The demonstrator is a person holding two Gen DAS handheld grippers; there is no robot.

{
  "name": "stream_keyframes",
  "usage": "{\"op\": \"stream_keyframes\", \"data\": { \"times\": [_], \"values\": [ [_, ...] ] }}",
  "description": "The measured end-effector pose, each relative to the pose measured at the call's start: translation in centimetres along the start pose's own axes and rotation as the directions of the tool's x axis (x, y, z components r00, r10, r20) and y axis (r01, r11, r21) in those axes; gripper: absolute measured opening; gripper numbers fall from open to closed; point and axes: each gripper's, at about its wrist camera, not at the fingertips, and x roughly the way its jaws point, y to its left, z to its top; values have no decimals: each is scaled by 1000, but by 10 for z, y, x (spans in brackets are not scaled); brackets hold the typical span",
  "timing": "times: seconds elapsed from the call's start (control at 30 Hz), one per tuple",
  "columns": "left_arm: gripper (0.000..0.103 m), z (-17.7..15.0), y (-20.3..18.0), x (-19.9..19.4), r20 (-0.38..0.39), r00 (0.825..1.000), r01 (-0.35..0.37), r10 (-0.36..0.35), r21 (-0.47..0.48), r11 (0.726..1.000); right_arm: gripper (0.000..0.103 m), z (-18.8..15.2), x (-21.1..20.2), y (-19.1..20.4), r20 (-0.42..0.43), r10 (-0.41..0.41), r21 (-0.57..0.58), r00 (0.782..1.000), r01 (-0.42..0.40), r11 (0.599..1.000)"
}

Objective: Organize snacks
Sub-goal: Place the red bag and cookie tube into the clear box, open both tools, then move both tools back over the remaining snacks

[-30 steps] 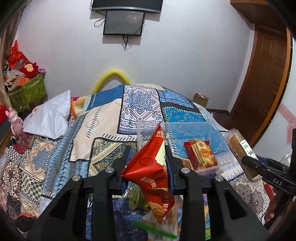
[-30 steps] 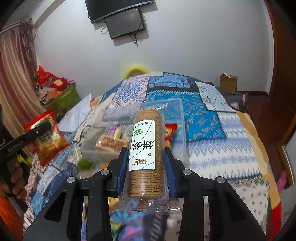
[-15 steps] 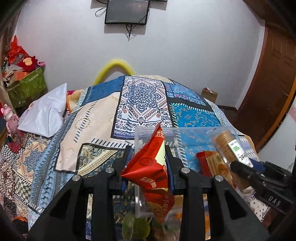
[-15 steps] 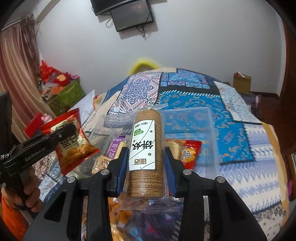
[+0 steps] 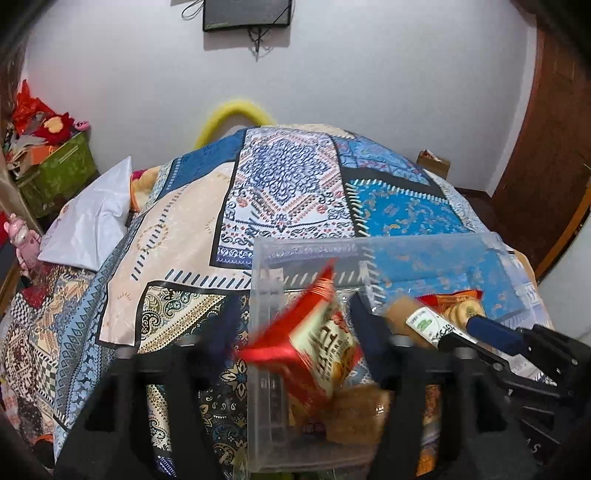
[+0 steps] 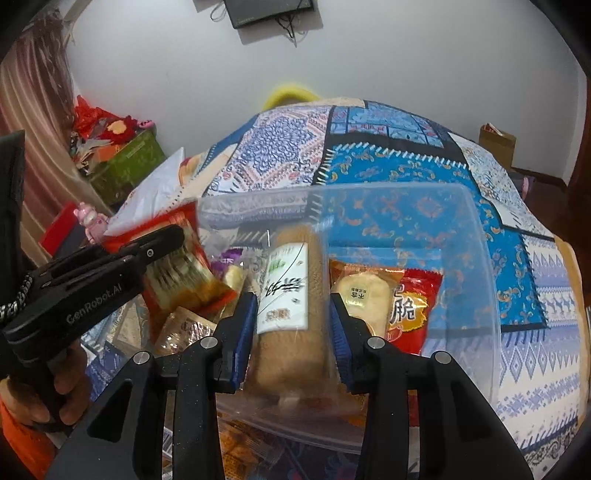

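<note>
While motion blurs the red packet, the left gripper gapes.

- My left gripper is smearing with motion blur in its own view, so its fingers are showing as dark streaks and I cannot tell their grip.
- The red snack bag between them is blurring; its print is unreadable.
- The clear plastic bin is running off the bottom edge, and its near wall is hazing the packets behind.
- The biscuit roll is blurring in my right gripper, which is hiding its lower end.
- The wall screen is being cropped at the top.
</note>
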Motion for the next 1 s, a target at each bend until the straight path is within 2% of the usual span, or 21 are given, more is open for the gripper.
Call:
{"op": "stream_keyframes", "data": {
  "times": [0.07,0.13,0.27,0.4,0.5,0.73,1.0],
  "values": [
    [67,-1,-1,-9,19,1000,14,-14,13,1000,43,1,-6,0,8,-1,-5,1000,1,1000],
    [67,0,-1,-19,22,1000,21,-21,18,1000,45,3,-13,0,21,-5,-7,1000,5,1000],
    [67,-2,3,-41,15,997,69,-69,0,998,45,2,-33,2,41,-2,-13,999,3,1000],
    [67,-12,7,-65,13,997,76,-77,4,997,47,-2,-57,6,61,-5,-33,998,7,999],
    [67,-26,12,-83,2,996,86,-86,3,996,54,-9,-72,11,79,-13,-50,997,17,999],
    [67,-66,20,-114,-51,996,76,-75,30,997,54,-34,-99,21,92,-29,-68,995,35,997],
    [67,-109,28,-133,-112,991,81,-78,29,996,54,-69,-109,32,54,-24,-56,998,27,998]
  ]
}}
